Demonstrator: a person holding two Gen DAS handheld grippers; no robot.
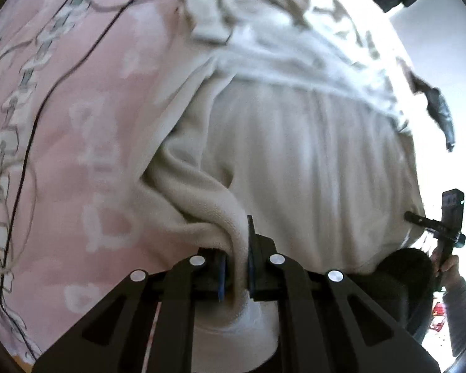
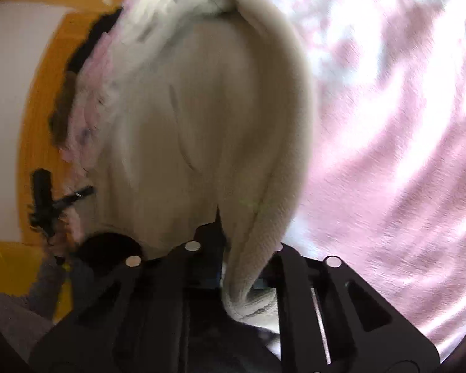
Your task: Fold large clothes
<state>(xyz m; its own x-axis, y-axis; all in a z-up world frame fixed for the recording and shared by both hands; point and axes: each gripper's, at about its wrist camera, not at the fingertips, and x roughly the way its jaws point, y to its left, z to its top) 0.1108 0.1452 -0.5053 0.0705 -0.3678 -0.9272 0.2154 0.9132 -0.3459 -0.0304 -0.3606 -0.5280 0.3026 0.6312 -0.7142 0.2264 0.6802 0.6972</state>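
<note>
Gripping a cream fleece garment (image 1: 295, 155) at two spots along its near edge: left tongs (image 1: 236, 267) pinching a bunched fold, right tongs (image 2: 242, 267) pinching a thick rolled hem. Lifting that edge, judging by the cloth hanging taut, above a pink patterned bed cover (image 1: 87, 124). Lying crumpled at the far end, not yet folded. Starting only; nearly all folding remaining.

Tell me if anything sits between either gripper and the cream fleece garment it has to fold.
Nothing visible does. The left gripper is shut on a bunched fold of the cream fleece garment, and the right gripper is shut on another edge of it. The garment lies over the pink bedspread.
</note>
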